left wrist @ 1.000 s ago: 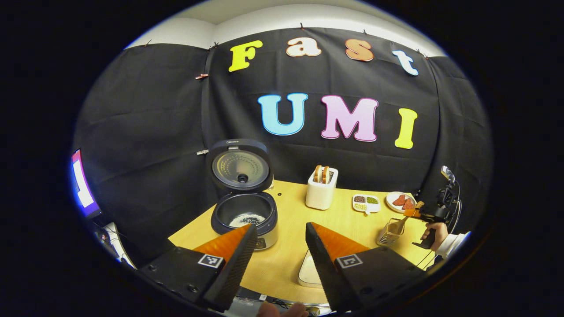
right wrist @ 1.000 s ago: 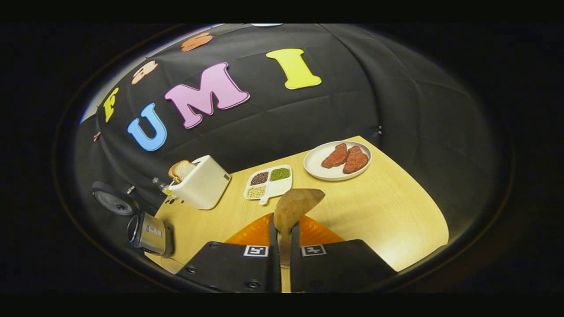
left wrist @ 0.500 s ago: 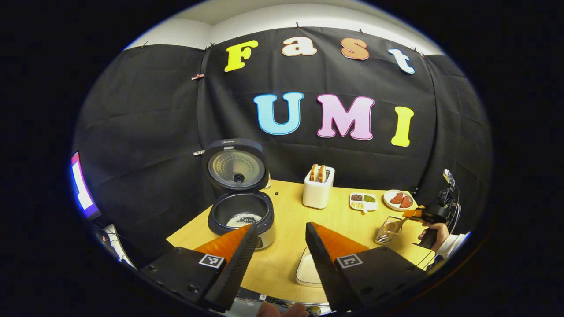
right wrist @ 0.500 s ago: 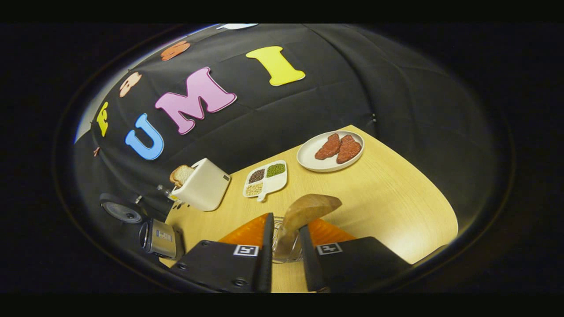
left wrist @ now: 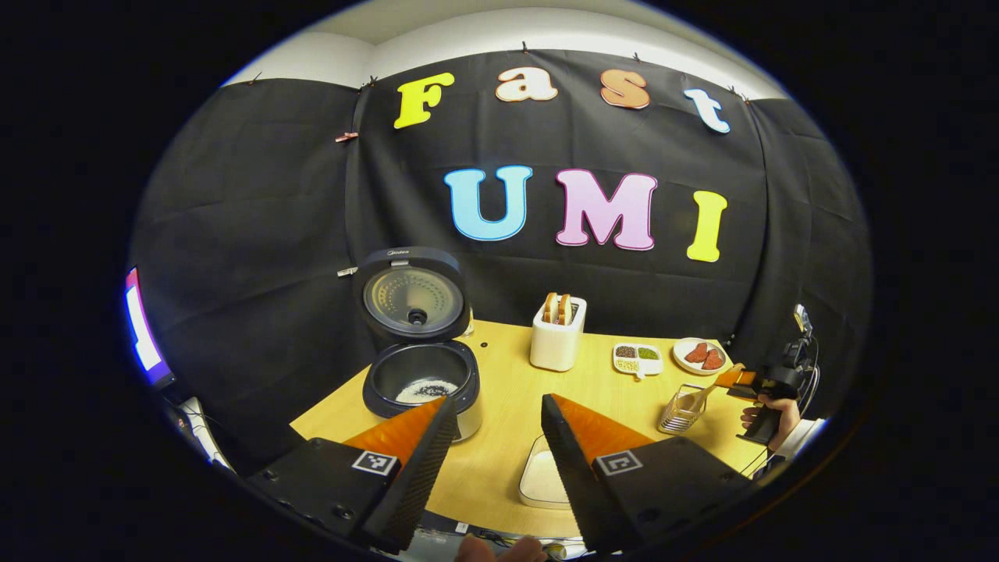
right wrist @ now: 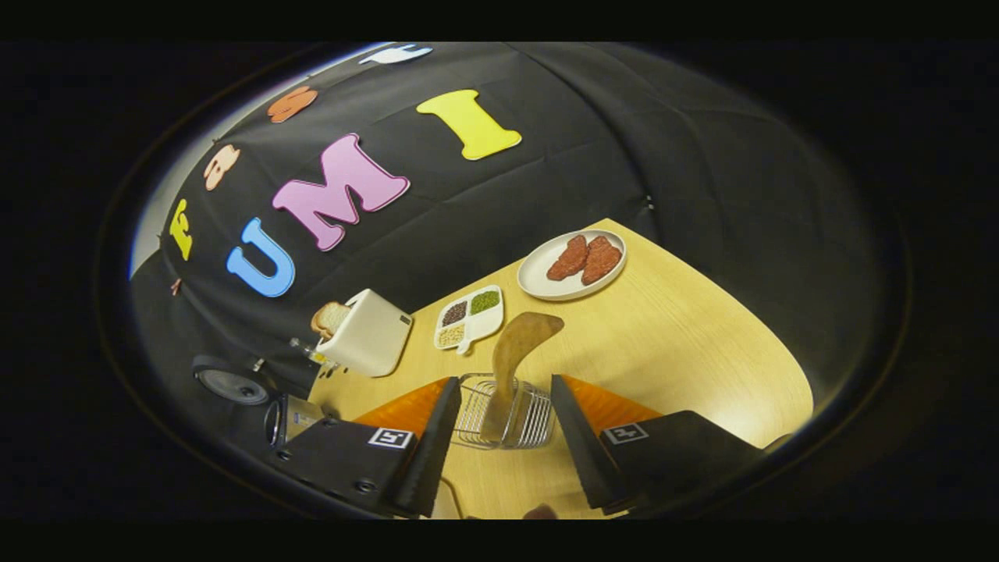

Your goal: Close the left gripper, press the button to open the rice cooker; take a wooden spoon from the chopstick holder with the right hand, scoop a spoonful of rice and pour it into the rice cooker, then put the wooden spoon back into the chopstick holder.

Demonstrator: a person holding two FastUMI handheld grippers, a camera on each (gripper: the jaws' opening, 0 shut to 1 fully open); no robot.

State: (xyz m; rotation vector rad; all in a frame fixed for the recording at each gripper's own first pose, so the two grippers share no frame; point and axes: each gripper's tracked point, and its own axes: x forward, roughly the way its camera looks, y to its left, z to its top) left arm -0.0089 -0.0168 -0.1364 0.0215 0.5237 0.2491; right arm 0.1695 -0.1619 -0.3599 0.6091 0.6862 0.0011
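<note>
Right gripper [right wrist: 499, 437] fingers spread wide, holding nothing, either side of the wire chopstick holder [right wrist: 503, 412]; wooden spoon [right wrist: 515, 351] stands in it, bowl up, tilted. Left gripper [left wrist: 490, 460] also spread, empty, hovering near the table's [left wrist: 499, 390] near edge. Rice cooker [left wrist: 417, 375] far left, lid up, rice in pot.

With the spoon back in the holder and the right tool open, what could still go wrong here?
The wooden spoon leans in the light wire chopstick holder, bowl up, so it might tip the holder. The open right tool straddles the holder and could snag its wires when pulled back. The rice cooker lid is open.
</note>
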